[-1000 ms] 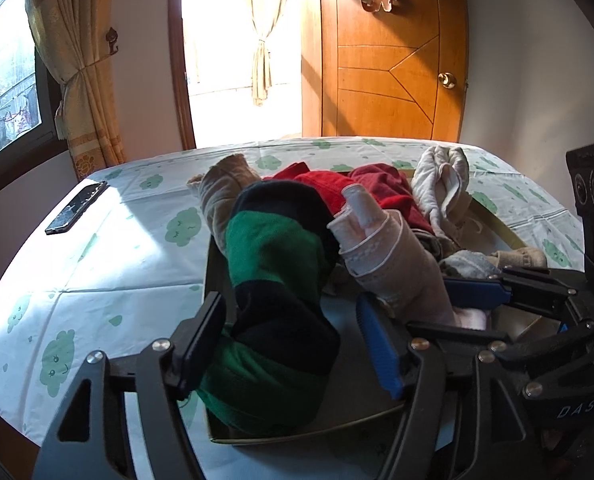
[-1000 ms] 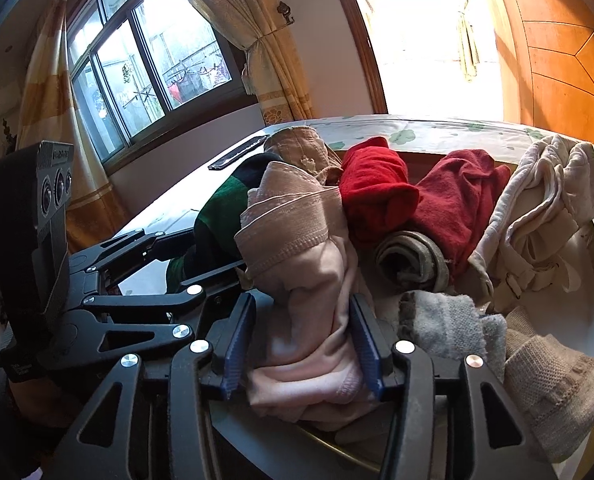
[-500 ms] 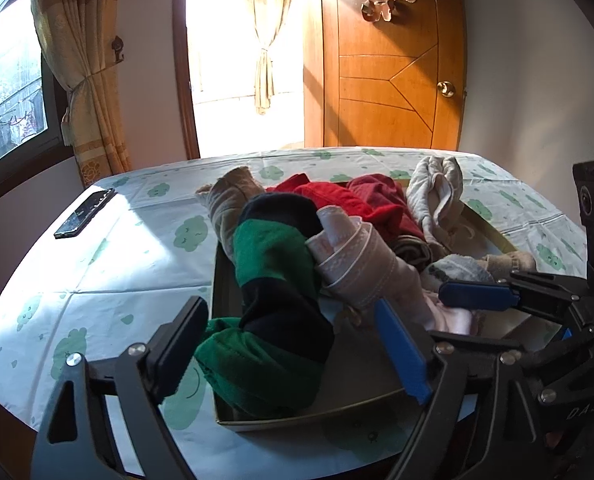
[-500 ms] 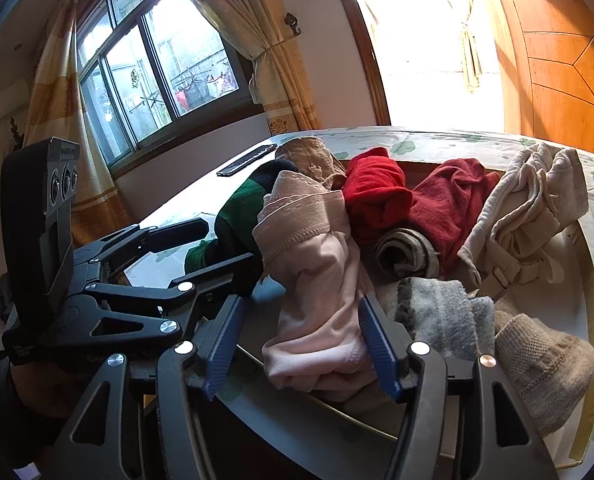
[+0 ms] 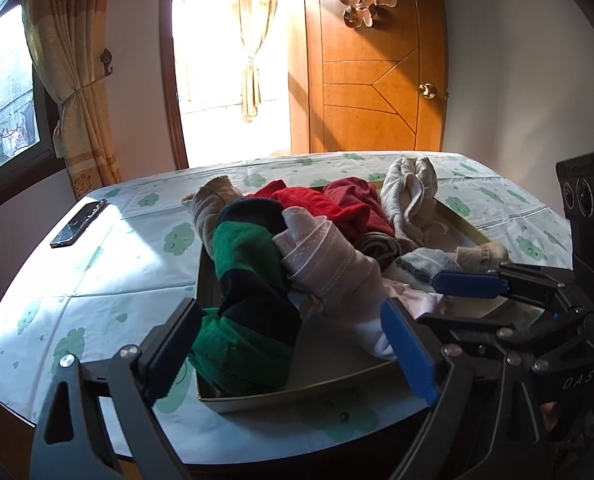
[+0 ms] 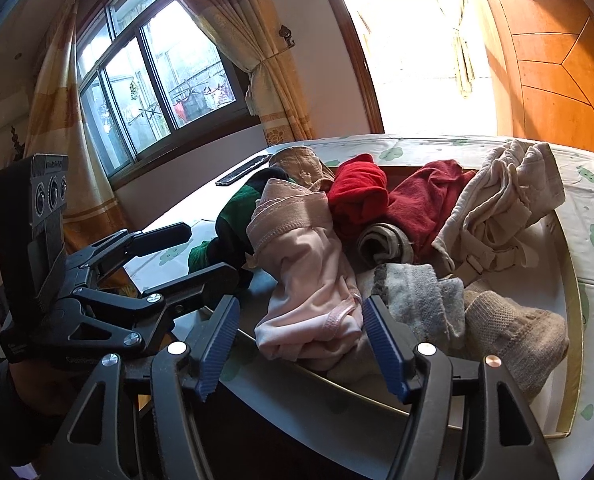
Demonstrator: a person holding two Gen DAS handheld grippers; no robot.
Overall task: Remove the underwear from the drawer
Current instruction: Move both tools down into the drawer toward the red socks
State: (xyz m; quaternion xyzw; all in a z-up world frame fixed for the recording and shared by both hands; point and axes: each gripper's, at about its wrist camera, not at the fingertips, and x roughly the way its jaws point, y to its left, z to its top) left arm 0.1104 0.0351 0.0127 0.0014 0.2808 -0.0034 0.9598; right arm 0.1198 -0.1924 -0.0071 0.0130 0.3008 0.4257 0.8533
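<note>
surface: cloud-print tablecloth [image 5: 109,264] | drawer [image 5: 297,394] heaped with clothes | room: wooden door [image 5: 381,80], curtained window [image 6: 157,76] | left gripper [image 5: 293,344] wide, empty | right gripper [image 6: 301,340] wide, empty

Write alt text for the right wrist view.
Open right gripper frames pink underwear in a shallow drawer heaped with red clothes, socks and beige garments on a table; the open left gripper sits at left, window behind.

Wooden door [image 5: 373,80], tied yellow curtains [image 5: 73,92], sunlit doorway [image 5: 225,56] — white walls, cloud-print table cover [image 5: 109,264]
</note>
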